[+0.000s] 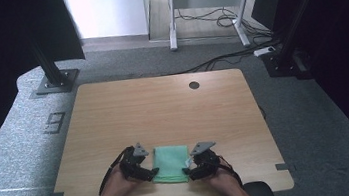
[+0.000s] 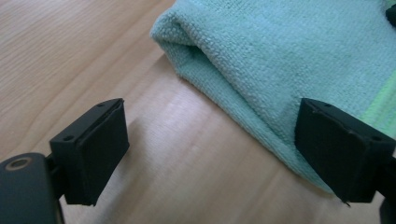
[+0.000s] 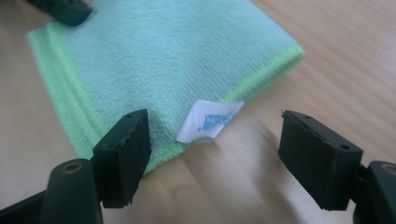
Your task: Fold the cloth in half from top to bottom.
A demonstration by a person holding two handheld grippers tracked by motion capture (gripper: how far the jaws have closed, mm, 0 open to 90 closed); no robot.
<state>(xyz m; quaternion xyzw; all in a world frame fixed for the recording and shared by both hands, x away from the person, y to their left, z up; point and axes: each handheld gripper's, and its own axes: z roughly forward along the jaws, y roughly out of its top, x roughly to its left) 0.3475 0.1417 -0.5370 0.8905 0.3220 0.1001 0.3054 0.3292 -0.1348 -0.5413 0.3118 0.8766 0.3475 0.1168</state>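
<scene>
The folded green towel (image 1: 171, 164) lies on the counter (image 1: 163, 104) between both sets of fingers, its long axis running away from the person. Left gripper (image 2: 212, 154) and right gripper (image 3: 215, 156) stand wide, each straddling a near corner, gripping nothing.

Right gripper (image 3: 215, 158) gapes over folded green cloth's (image 3: 154, 60) white tag (image 3: 210, 121).

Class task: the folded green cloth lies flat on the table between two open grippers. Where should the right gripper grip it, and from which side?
Probably the near right corner of the green cloth, beside the white label. There the stitched edges meet and the layers lie flat, so the right gripper, already open beside that edge, could come in low from the cloth's right side, one jaw sliding underneath. The left gripper can mirror it.
</scene>
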